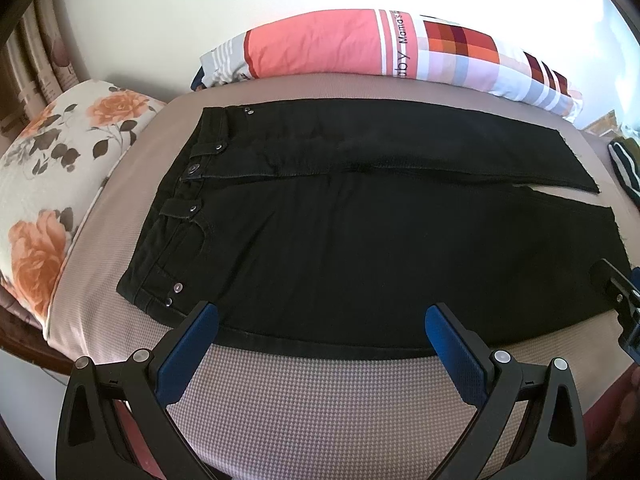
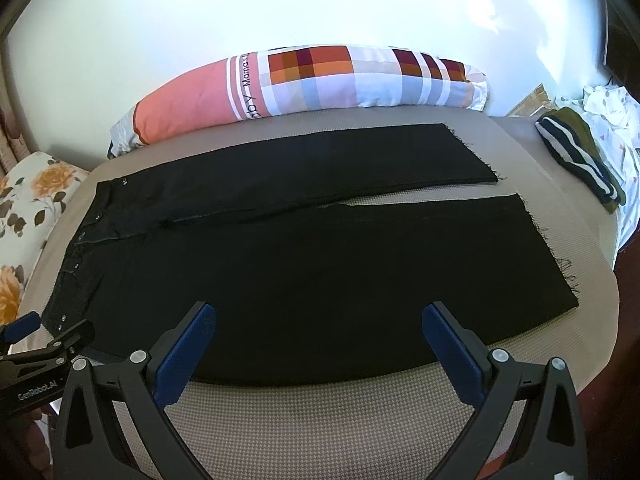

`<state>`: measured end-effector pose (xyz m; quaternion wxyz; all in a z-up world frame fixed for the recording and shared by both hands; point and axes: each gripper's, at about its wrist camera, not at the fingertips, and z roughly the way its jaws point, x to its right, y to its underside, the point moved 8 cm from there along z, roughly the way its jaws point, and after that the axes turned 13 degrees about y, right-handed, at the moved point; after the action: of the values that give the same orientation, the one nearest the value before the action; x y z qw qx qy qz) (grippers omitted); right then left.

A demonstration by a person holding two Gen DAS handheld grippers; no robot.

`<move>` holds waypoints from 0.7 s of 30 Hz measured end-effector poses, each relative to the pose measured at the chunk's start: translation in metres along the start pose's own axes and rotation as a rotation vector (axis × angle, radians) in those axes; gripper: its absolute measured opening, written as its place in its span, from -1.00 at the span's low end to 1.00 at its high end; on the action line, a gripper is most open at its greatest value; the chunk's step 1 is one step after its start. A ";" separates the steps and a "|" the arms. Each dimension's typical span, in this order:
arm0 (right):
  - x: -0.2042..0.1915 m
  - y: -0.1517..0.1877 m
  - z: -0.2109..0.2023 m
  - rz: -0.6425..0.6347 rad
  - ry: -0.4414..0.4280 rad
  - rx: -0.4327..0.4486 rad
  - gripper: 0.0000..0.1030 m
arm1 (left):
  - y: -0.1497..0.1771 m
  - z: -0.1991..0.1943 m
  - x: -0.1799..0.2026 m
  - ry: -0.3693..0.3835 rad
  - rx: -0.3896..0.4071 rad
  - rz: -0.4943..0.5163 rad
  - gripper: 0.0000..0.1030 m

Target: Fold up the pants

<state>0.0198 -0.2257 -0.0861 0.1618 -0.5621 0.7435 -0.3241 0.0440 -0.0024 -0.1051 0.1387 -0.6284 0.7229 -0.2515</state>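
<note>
— Where are the pants?

— The black denim pants point(image 1: 360, 248) lie flat, front up, on the beige houndstooth-patterned bed cover point(image 1: 312, 408), waistband to the left and both legs running off to the right. In the right wrist view the pants point(image 2: 304, 272) show a narrow strip of cover between the two frayed hems.

— And the claws?

— The left gripper point(image 1: 322, 320) hangs over the near edge of the pants close to the waistband corner, its blue-padded fingers spread wide with nothing between them. The right gripper point(image 2: 320, 320) sits the same way (fingers far apart, empty) over the near leg's lower edge.

— Anything else on the bed?

— A long pink and plaid pillow point(image 2: 304, 80) against the white wall point(image 2: 280, 8), a floral pillow with orange roses point(image 1: 44, 184) beyond the waistband, and a dark striped folded garment point(image 2: 580, 156) past the hems.
</note>
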 end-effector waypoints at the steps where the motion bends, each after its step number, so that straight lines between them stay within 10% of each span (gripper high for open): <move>1: 0.000 0.000 0.000 -0.001 0.006 0.000 1.00 | 0.000 0.000 0.000 0.000 0.001 -0.001 0.99; 21: -0.005 0.000 -0.001 -0.021 0.001 -0.004 1.00 | -0.001 -0.002 0.005 0.016 0.009 0.013 0.99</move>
<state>0.0207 -0.2210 -0.0858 0.1568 -0.5701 0.7383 -0.3245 0.0424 -0.0071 -0.1021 0.1375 -0.6210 0.7270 -0.2588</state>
